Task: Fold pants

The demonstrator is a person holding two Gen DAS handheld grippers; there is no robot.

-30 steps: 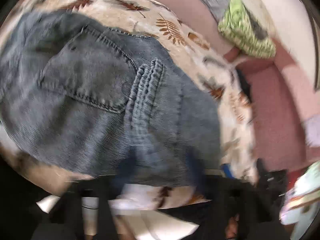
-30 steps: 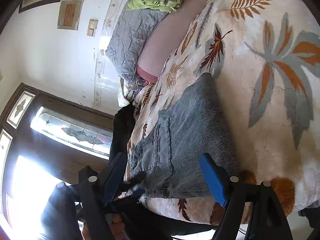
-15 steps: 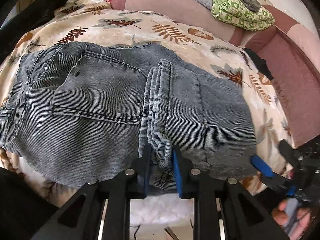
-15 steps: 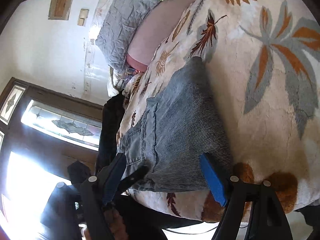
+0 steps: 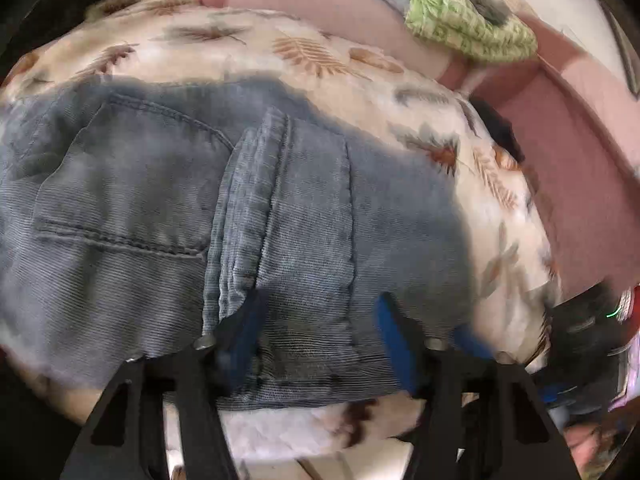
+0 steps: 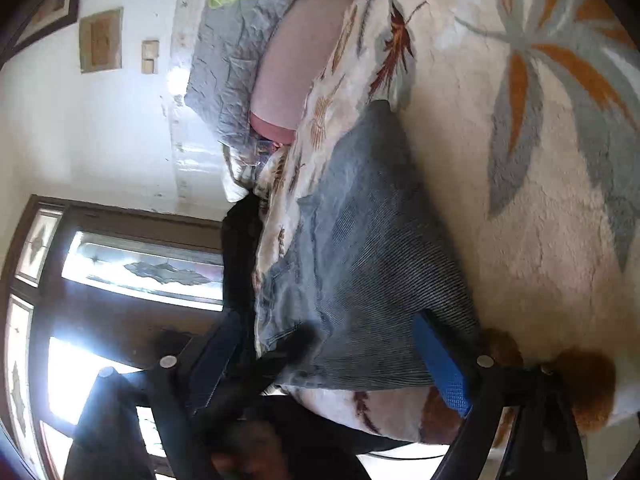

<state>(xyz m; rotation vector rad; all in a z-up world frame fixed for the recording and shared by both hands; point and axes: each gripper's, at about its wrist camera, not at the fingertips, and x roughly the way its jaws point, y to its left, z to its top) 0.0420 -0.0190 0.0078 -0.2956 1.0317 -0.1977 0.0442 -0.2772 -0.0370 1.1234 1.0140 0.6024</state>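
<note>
Grey-blue denim pants [image 5: 168, 208] lie folded in a compact stack on a leaf-print blanket [image 5: 304, 52], back pocket up at the left, leg hems lying across the middle. My left gripper [image 5: 316, 332] is open, its blue-padded fingers spread over the stack's near edge, holding nothing. In the right wrist view the same pants [image 6: 372, 272] lie on the blanket [image 6: 540, 140]. My right gripper [image 6: 332, 360] is open at the stack's near edge, its right finger [image 6: 440, 364] against the fold. The other gripper's dark tip pokes in by the pants.
A pink bolster [image 5: 320, 4], a grey pillow [image 6: 236, 52] and a green patterned cloth [image 5: 468, 28] lie at the bed's far side. A dark garment [image 6: 240, 248] hangs off the bed edge. A window and wall [image 6: 100, 120] stand beyond.
My left gripper was shut on the leg hems half a second ago; it has let go, opened wide and shifted right. The right gripper stays open at the fold's edge.
</note>
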